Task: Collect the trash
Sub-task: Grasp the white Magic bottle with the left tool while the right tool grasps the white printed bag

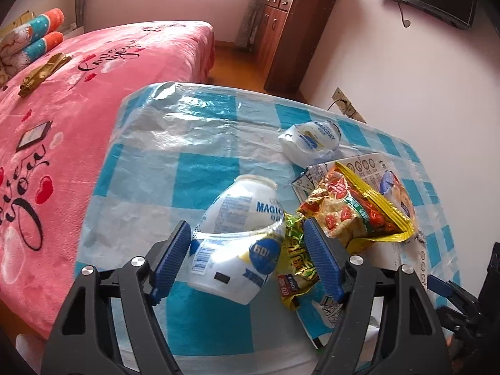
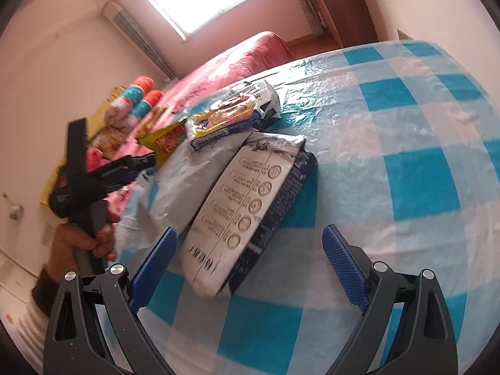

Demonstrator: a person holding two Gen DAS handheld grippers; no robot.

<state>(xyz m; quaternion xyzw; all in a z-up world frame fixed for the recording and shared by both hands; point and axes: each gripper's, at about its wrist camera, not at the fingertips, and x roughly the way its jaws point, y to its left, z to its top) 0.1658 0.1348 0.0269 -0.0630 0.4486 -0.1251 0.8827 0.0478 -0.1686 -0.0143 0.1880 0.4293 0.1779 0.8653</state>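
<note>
**Left wrist view: bottle sits between my spread fingers**

Left wrist view, from the left: a pink bed [image 1: 78,100] runs along the side, with a dark phone [image 1: 33,136] lying on the blanket. Beside it stands the table [image 1: 175,162] under a blue-and-white checked plastic cover. My left gripper [image 1: 250,250] has its blue fingers apart around a crushed white plastic bottle [image 1: 237,237] lying on its side; the left pad is just beside the bottle's wall, and I cannot tell whether it touches. Between the bottle and the right pad lies a green-gold crumpled wrapper [image 1: 295,259]. Further right, a red-and-yellow snack bag [image 1: 353,212] rests on a flattened carton [image 1: 365,164], and behind them sits a second crushed white bottle [image 1: 312,142].

On the right wrist view, my hand [image 2: 81,243] on the other tool's handle shows at the left. My right gripper [image 2: 250,262] hangs wide open and holds nothing, over a flattened white-and-blue milk carton [image 2: 250,209] that lies on the checked cover between the pads, touching neither. Behind it are more wrappers [image 2: 225,118].
</note>
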